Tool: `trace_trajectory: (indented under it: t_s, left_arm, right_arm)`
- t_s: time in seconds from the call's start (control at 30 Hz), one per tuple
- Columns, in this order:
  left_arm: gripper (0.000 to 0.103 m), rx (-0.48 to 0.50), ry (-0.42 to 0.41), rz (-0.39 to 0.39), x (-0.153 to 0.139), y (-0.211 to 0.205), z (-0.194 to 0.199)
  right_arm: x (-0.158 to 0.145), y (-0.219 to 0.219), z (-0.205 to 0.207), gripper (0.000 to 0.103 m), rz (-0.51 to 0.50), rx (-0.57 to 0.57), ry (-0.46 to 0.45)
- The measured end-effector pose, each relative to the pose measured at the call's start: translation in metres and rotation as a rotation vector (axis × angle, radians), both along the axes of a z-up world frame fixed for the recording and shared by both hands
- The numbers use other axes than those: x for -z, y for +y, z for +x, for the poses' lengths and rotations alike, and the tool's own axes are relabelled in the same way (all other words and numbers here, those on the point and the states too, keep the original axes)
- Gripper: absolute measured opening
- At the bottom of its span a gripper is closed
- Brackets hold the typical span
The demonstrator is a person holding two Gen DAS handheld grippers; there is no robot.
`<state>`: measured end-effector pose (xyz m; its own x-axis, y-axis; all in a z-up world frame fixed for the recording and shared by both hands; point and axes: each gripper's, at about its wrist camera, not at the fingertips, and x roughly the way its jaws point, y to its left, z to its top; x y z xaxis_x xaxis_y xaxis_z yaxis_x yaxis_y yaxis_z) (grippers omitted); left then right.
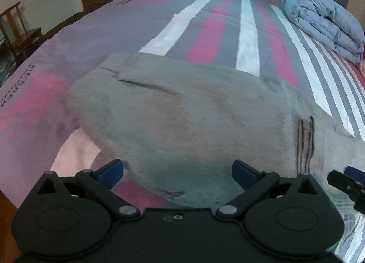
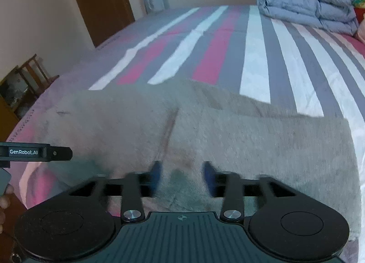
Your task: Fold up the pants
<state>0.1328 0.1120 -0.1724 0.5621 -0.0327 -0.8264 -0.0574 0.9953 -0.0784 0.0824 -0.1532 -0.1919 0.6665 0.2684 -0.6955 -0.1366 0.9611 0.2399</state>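
Grey pants point(image 1: 187, 112) lie folded in a broad flat bundle on the striped bed sheet point(image 1: 205, 30); they also show in the right wrist view point(image 2: 228, 130). My left gripper point(image 1: 178, 171) is open, its blue fingertips point(image 1: 110, 170) wide apart over the near edge of the pants. My right gripper point(image 2: 182, 176) is open with a narrower gap, blurred, above the near edge of the pants. The right gripper's tip shows at the right edge of the left wrist view point(image 1: 349, 180). The left gripper shows at the left of the right wrist view point(image 2: 36, 152).
A folded blue-grey quilt point(image 1: 326, 21) sits at the far right of the bed, also in the right wrist view point(image 2: 305, 0). A wooden chair point(image 1: 20, 32) stands left of the bed. A brown door point(image 2: 100, 0) is behind.
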Motion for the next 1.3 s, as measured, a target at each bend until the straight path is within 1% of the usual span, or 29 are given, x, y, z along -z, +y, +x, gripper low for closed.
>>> trace_trajectory:
  t_s: [0.03,0.07,0.13,0.23,0.33,0.47,0.57,0.67,0.73,0.87,0.93,1.03,1.1,1.13,1.23,1.3]
  left_arm:
    - [0.096,-0.009,0.002,-0.006,0.000,0.004,0.000]
    - [0.096,-0.019,0.006,-0.017,0.001,0.009,0.000]
    - [0.096,-0.047,0.016,-0.052,0.003,0.021,0.001]
    - [0.096,-0.116,0.027,-0.098,0.005,0.042,0.003]
    - [0.096,-0.173,0.028,-0.123,0.005,0.062,0.004]
    - [0.096,-0.218,0.040,-0.151,0.008,0.080,0.007]
    - [0.096,-0.259,0.055,-0.194,0.011,0.094,0.010]
    - [0.096,-0.301,0.061,-0.223,0.013,0.107,0.012]
    - [0.095,-0.333,0.075,-0.280,0.017,0.119,0.013]
    - [0.089,-0.413,0.124,-0.433,0.034,0.142,0.021]
    - [0.087,-0.448,0.115,-0.518,0.040,0.151,0.023]
    - [0.084,-0.455,0.114,-0.592,0.047,0.157,0.027]
    - [0.079,-0.447,0.105,-0.652,0.049,0.158,0.029]
    - [0.076,-0.439,0.104,-0.666,0.050,0.156,0.030]
    - [0.077,-0.424,0.106,-0.706,0.056,0.153,0.036]
    - [0.077,-0.435,0.114,-0.760,0.066,0.151,0.040]
  right_arm:
    - [-0.002,0.001,-0.001,0.068,-0.004,0.003,-0.011]
    - [-0.003,0.002,-0.002,0.069,-0.009,0.001,-0.021]
    - [-0.004,0.005,-0.004,0.069,-0.026,-0.005,-0.032]
    - [-0.004,0.005,-0.005,0.069,-0.025,0.000,-0.034]
    - [-0.002,0.003,-0.006,0.069,-0.024,0.007,-0.027]
    - [0.000,-0.004,-0.005,0.069,-0.033,0.027,-0.022]
    - [0.000,-0.006,-0.004,0.069,-0.050,0.041,-0.028]
    - [0.001,-0.011,-0.005,0.069,-0.026,0.047,-0.016]
    - [0.002,-0.012,-0.006,0.069,-0.031,0.047,-0.017]
    - [0.005,-0.013,-0.006,0.069,-0.017,0.047,0.000]
    - [0.006,-0.013,-0.006,0.069,-0.010,0.043,0.007]
    - [0.006,-0.011,-0.007,0.069,-0.012,0.038,0.005]
    - [0.006,-0.011,-0.007,0.069,-0.012,0.039,0.007]
    - [0.007,-0.011,-0.006,0.069,-0.010,0.041,0.009]
    - [0.008,-0.012,-0.006,0.069,-0.013,0.042,0.012]
    - [0.009,-0.012,-0.005,0.069,-0.009,0.041,0.019]
